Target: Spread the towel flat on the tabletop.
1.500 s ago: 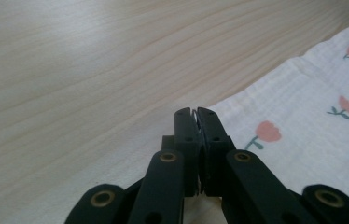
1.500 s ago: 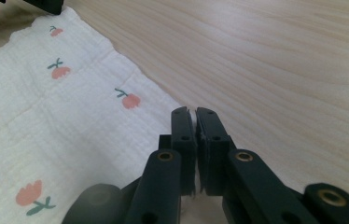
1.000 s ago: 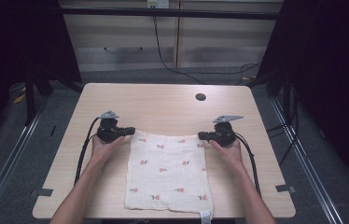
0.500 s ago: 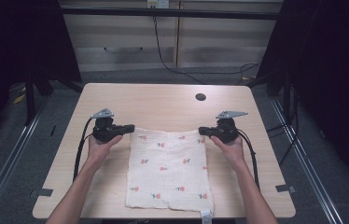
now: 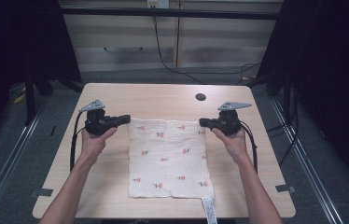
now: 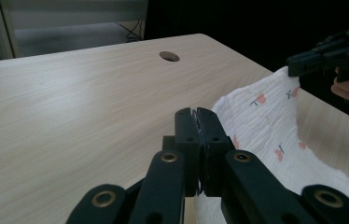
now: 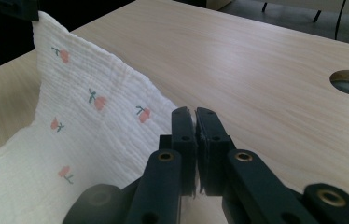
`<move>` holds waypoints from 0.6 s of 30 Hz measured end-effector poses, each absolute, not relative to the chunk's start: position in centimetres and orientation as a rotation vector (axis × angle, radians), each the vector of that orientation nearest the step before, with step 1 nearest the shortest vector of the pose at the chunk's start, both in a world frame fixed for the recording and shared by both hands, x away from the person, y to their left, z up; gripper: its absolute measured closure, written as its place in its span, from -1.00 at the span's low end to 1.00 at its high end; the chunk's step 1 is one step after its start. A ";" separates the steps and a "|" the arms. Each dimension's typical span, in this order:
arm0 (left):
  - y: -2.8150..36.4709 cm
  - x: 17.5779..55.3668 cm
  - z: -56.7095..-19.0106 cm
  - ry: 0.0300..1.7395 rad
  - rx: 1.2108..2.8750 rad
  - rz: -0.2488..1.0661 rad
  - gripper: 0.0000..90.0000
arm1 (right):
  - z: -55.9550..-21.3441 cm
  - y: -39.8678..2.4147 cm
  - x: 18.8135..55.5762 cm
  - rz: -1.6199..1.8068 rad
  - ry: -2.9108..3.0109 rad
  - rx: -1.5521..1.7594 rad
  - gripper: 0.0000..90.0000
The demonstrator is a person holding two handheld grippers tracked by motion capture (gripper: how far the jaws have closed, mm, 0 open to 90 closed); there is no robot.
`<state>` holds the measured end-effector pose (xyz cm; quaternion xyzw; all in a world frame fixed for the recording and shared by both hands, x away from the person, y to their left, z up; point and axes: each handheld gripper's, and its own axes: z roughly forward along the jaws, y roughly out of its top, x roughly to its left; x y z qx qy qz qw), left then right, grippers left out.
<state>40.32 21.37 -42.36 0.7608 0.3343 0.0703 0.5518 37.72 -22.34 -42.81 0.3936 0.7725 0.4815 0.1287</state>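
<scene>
While both claws pinched its far corners, the cloth [image 5: 169,158] hung between them.
Left claw [image 5: 125,119] and right claw [image 5: 202,122] held the far edge taut across the tabletop [image 5: 163,95], long axis running toward the person.

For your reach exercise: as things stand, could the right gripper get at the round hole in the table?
Probably yes: bare table lies between the right gripper and the hole, but it is shut on the cloth, which would come along.

Bright, evenly lit tabletop; dark surroundings; slightly soft focus.
</scene>
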 end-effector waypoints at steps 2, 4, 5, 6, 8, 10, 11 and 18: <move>21.1 40.3 -42.1 0.783 1.804 0.168 0.97 | -42.6 -22.4 37.9 1.399 2.242 1.149 0.93; 21.0 40.3 -41.6 0.769 1.803 0.175 0.97 | -42.4 -22.4 38.0 1.403 2.238 1.144 0.93; 20.9 40.3 -41.3 0.765 1.805 0.180 0.97 | -42.2 -22.4 38.0 1.403 2.235 1.144 0.93; 20.9 40.3 -41.0 0.766 1.802 0.183 0.97 | -42.0 -22.4 38.0 1.406 2.232 1.140 0.93; 20.9 40.5 -40.4 0.764 1.800 0.198 0.97 | -41.7 -22.5 38.1 1.411 2.224 1.141 0.93; 21.1 40.6 -39.9 0.766 1.789 0.207 0.97 | -41.2 -22.6 38.1 1.419 2.213 1.135 0.93; 21.1 40.6 -39.7 0.768 1.784 0.208 0.97 | -41.1 -22.7 38.1 1.421 2.209 1.134 0.93; 20.8 40.9 -38.8 0.764 1.783 0.225 0.97 | -40.4 -23.0 38.4 1.432 2.187 1.140 0.93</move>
